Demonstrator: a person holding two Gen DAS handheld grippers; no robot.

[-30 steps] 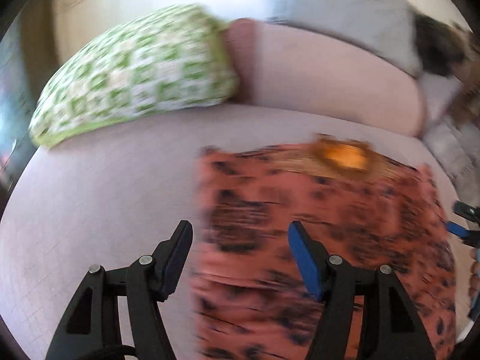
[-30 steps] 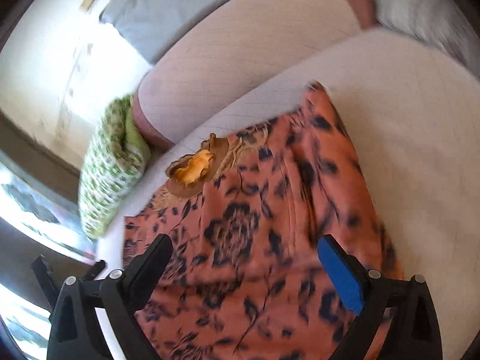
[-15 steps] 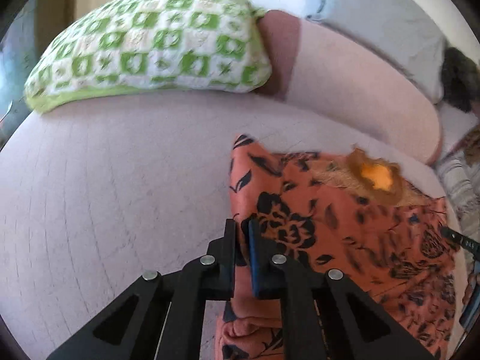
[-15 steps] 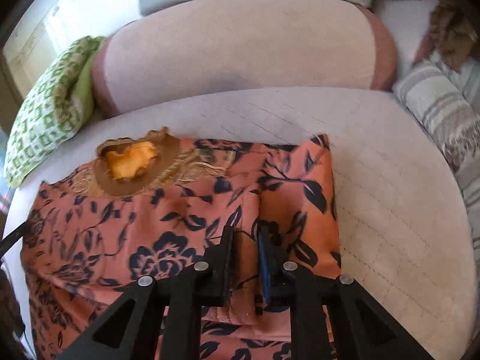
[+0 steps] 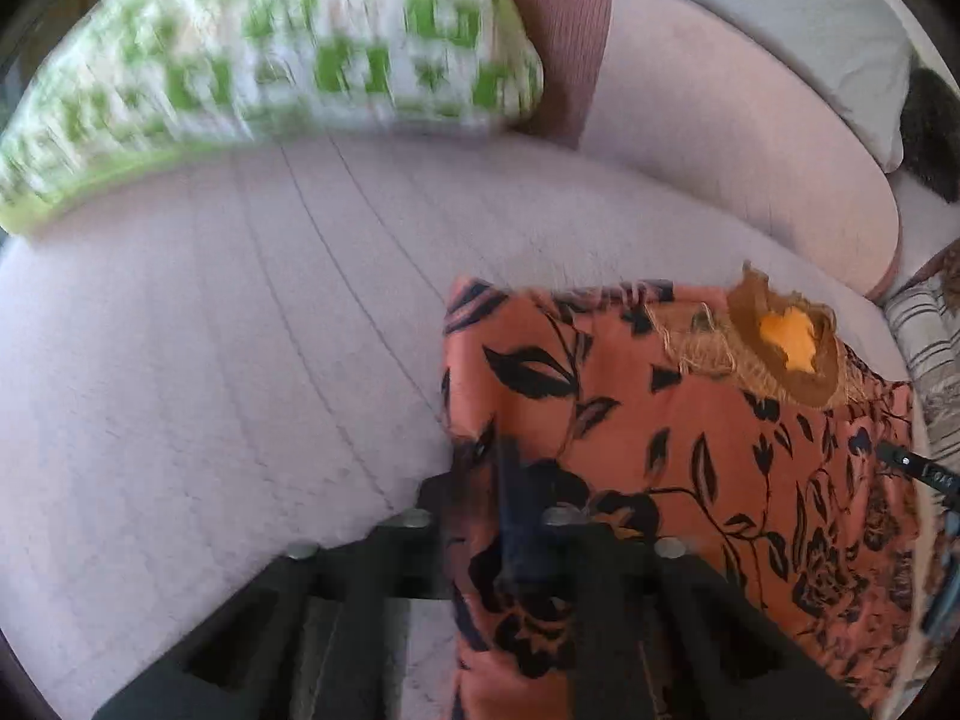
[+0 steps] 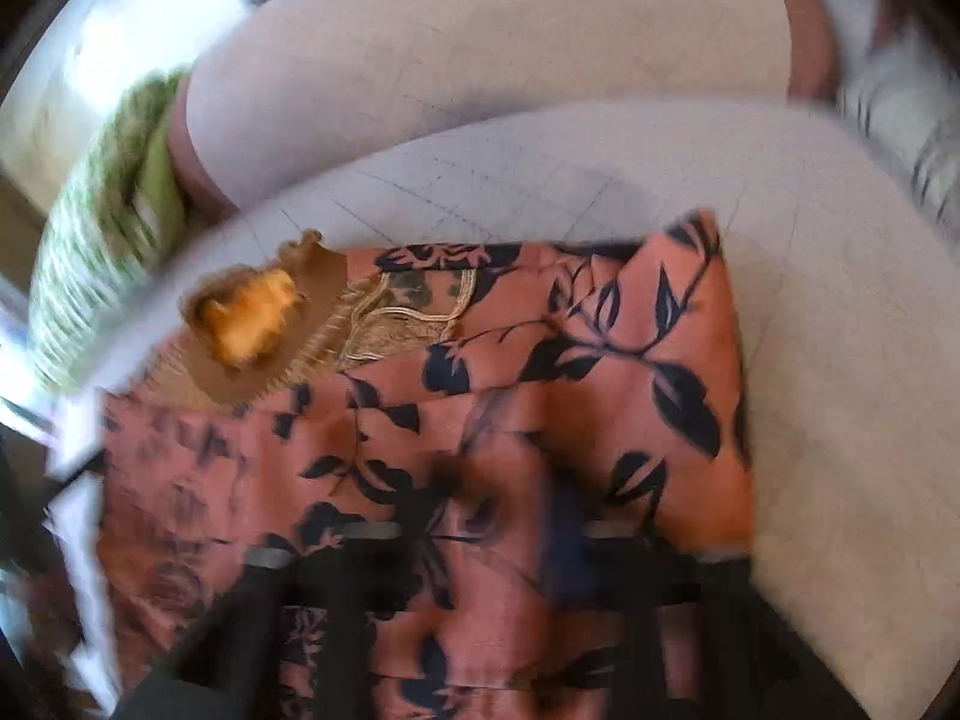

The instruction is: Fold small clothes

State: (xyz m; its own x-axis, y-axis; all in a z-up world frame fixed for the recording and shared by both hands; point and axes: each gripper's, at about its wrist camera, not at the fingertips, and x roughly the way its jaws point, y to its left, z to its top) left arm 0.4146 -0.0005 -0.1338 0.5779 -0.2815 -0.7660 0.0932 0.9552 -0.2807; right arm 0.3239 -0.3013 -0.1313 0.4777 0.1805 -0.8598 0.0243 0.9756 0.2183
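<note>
both hand-held grippers, left [image 5: 501,480] clamped and right [image 6: 501,510] closing, pinch the near edge of the garment [image 5: 690,450] spread on the sofa [image 5: 210,390]. next, carry that edge far to fold.

The left gripper [image 5: 501,480] sits at lower centre of its frame, fingers pinched together on orange fabric. The right gripper [image 6: 504,516], blurred at lower centre, angles downward; its fingers are closing with cloth between them.

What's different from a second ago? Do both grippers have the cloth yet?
Both took hold: the left gripper, open a second ago, has shut on the orange floral garment at its left edge. The right gripper is still closing on a fold near the right edge. The green pillow and bolster stayed put.
</note>
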